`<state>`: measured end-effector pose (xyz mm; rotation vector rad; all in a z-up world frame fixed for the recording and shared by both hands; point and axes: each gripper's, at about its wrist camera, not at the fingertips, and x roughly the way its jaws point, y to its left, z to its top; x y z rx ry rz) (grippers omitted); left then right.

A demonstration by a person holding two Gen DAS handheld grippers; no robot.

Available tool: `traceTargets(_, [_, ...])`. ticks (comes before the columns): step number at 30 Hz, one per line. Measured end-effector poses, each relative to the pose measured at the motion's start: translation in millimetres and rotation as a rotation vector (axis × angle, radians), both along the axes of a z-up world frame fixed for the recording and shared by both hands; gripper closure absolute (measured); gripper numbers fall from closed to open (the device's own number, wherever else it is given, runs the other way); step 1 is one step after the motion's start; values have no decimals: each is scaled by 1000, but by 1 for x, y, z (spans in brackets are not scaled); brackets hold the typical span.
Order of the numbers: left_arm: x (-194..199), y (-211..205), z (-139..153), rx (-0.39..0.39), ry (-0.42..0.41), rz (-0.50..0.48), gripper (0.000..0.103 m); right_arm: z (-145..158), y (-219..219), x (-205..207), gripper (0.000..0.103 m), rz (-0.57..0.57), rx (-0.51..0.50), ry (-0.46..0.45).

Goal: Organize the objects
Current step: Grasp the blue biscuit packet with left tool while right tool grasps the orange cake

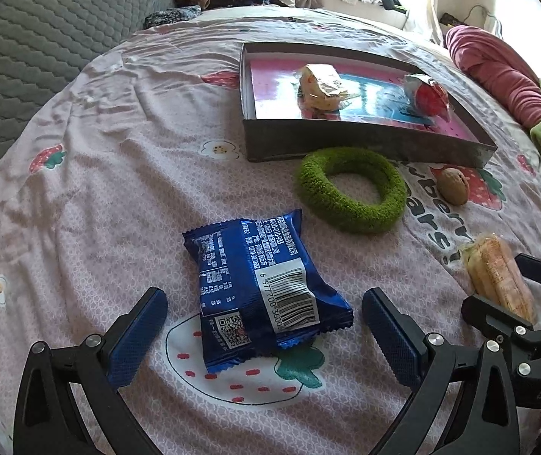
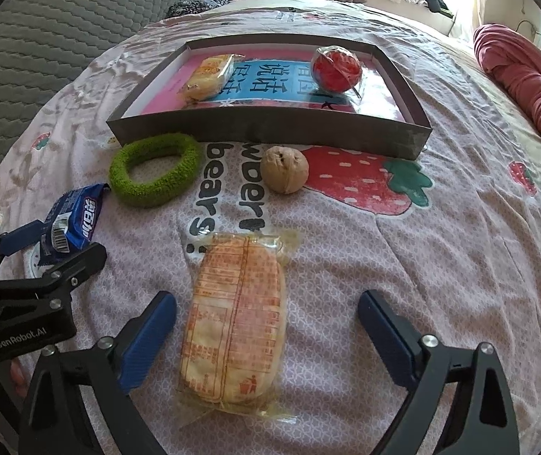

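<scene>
Left hand-held gripper [image 1: 265, 335] has its jaws spread wide, straddling the blue snack packet [image 1: 261, 292], which lies flat on the bed sheet [image 1: 100, 189] barcode up; the pads sit either side of it, not touching. Right hand-held gripper [image 2: 266, 335] is likewise spread, framing the clear-wrapped pastry [image 2: 234, 322], long axis running along the fingers, so a squeeze would land across its narrow width. Looks like both are lined up for a pick, neither has contact yet.

Mid-field: green fuzzy ring [image 2: 155, 168] lies flat just in front of the box's near wall, close to the blue packet's far end. Walnut [image 2: 285, 169] sits beside it on the strawberry print, loose, near the wall but apart from it.

Far: shallow dark box [image 2: 270, 129] with a pink and blue printed floor. Already inside are a wrapped yellow cake [image 2: 208, 76] at left and a red bagged item [image 2: 336, 66] at right, well apart. Centre floor is free, so I judge the box is the drop target, with four items left outside.

Risk: crinkly wrappers are slippery, and the soft sheet gives under the fingertips.
</scene>
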<state>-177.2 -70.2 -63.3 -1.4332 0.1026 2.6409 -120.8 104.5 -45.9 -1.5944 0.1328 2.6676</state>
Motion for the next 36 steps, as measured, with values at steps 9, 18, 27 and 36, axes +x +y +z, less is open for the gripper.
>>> traceTargets(9, [1, 4, 2, 7, -2, -15, 31, 0, 2, 2, 29, -15, 2, -2])
traceTargets(18, [1, 4, 3, 26, -18, -8, 31, 3, -5, 4, 45, 9, 16, -3])
traceTargets(27, [0, 0, 4, 70, -30, -18, 33, 4, -9, 6, 60, 35, 13, 4])
traceTargets(36, [4, 0, 9, 103, -10, -49, 35, 5, -8, 8, 60, 35, 4, 7])
